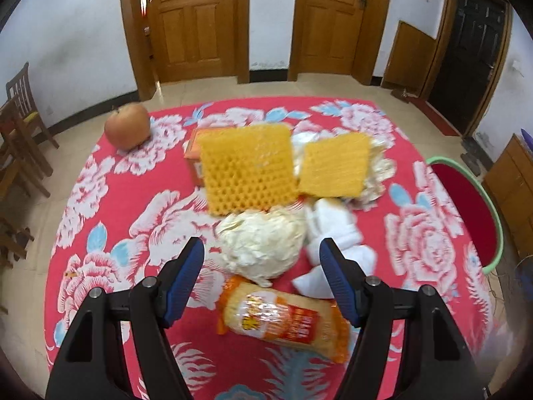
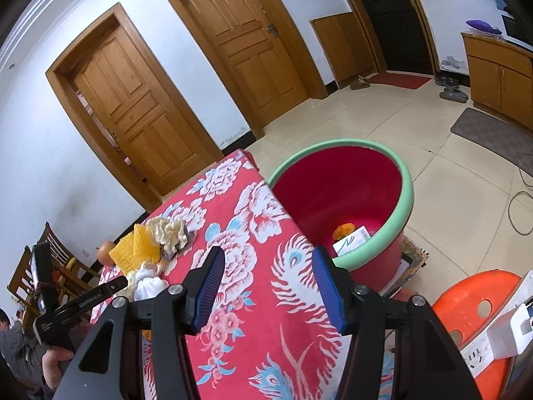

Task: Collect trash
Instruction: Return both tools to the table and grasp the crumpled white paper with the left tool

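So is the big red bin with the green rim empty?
No, the red bin with the green rim already holds a white printed packet and something orange.

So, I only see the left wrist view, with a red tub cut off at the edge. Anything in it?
Observer: Yes. The right wrist view looks into the red tub: an orange thing and a white printed paper lie at the bottom.
Operator: Is the other gripper carrying something?
Observer: No, the right gripper is open and empty, over the tablecloth.
Operator: What's beside the tub?
Observer: An orange stool.
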